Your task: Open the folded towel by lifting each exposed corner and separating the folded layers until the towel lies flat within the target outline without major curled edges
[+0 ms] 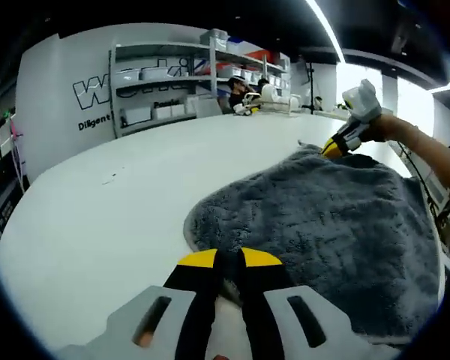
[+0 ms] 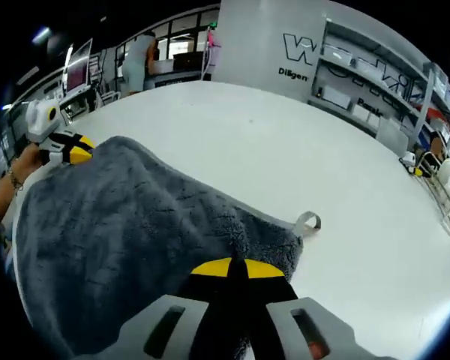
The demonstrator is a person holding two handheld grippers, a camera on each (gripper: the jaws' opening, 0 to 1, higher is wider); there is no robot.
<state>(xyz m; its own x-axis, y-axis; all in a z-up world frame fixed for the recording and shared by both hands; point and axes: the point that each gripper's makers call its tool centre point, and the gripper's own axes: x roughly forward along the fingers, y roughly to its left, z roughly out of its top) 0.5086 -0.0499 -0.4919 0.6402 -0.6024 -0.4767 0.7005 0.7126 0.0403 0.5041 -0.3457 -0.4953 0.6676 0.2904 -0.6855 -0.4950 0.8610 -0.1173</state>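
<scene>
Count: one grey fluffy microfibre towel (image 1: 322, 225), two hand-held grippers, one white round-edged table (image 1: 97, 225).
Towel location: lying on the table, spread between the two grippers, one at each end.
Towel axis: long axis runs gripper to gripper — from the left gripper (image 1: 229, 259) near end away to the right gripper (image 1: 331, 145) at the far end in the left gripper view.
Loop: small grey hanging loop (image 2: 307, 222) sticks out of the towel corner just beside the right gripper's tips, lying flat on the table.
Left gripper: yellow-tipped jaws clenched on the towel's near edge; also seen in the right gripper view (image 2: 70, 149) at the far corner.
Right gripper: jaws (image 2: 234, 267) closed together, pinching the towel edge by the loop corner.
Edges: near edge in the left gripper view curves and sits slightly raised off the table; pile looks thick, layer count cannot be told.
Open room: broad bare tabletop on the shelf-wall side of the towel — grey shelving racks (image 1: 172, 75) stand well apart beyond the table edge.
</scene>
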